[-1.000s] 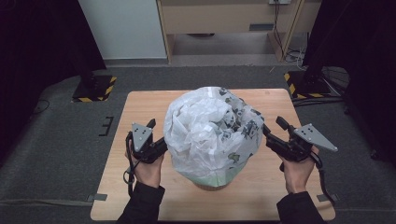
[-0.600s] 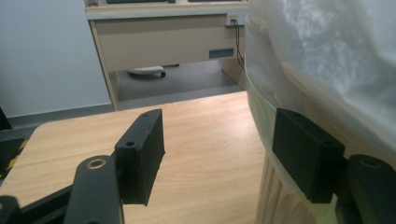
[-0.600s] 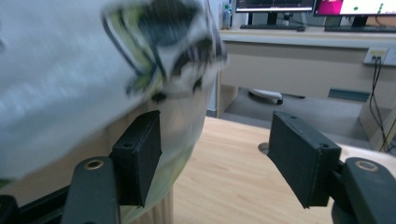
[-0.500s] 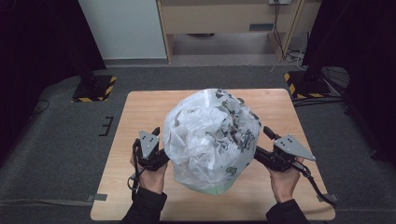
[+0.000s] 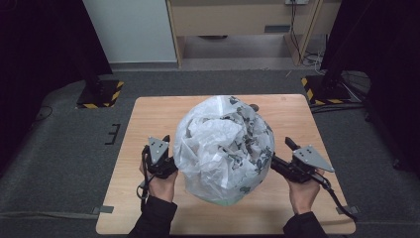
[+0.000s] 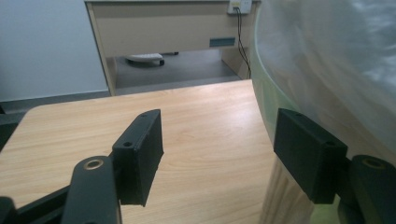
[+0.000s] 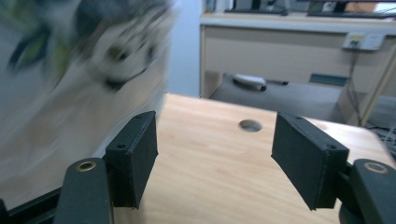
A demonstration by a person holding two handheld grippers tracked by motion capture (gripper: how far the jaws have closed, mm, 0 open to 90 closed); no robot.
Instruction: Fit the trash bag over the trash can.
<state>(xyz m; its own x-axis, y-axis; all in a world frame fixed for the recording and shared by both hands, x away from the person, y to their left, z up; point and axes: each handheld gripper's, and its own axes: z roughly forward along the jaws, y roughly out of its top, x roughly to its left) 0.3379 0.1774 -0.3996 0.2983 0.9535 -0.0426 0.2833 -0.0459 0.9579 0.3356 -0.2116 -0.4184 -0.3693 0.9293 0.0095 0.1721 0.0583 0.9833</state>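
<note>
The bag, a puffed clear plastic one with dark print, sat mid-counter between both grippers. Over the last second both hands had drawn back toward the near edge, and the bag had shifted with them, bulging nearer. The left gripper stood wide, its right jaw against the plastic; the right gripper was wide too, gripping nothing. Likely a regrasp was coming. The counter was pale wood with a round hole; grey carpet and a desk lay beyond.
</note>
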